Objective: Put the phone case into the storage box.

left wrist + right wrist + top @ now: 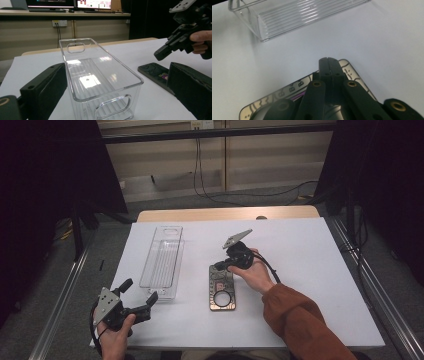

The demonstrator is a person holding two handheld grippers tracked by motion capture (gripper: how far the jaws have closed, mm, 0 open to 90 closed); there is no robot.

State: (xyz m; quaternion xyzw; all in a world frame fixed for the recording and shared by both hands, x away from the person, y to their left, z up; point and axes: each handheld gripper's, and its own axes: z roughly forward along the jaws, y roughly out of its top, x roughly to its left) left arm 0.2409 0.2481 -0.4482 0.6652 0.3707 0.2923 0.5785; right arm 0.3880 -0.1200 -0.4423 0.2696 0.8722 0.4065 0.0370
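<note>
A clear plastic bin [162, 262] lies lengthwise on the white table [310, 270], left of centre. A dark remote-like device [222, 292] with a round ring lies flat to the right of it. My left gripper [140, 290] is open at the bin's near end. In the left gripper view its jaws stand wide on either side of the bin [100, 75] without touching it. My right gripper [218, 266] is shut with nothing between its jaws, its tip over the device's far end. The right gripper view shows the closed tips [328, 61] above the device [353, 72]. Whether they touch it I cannot tell.
The bin [294, 17] holds nothing. A wooden table edge [225, 213] borders the white sheet at the back, with cables on the floor beyond. Metal rails run along both sides of the table. The right gripper [162, 53] and device [152, 71] appear in the left gripper view.
</note>
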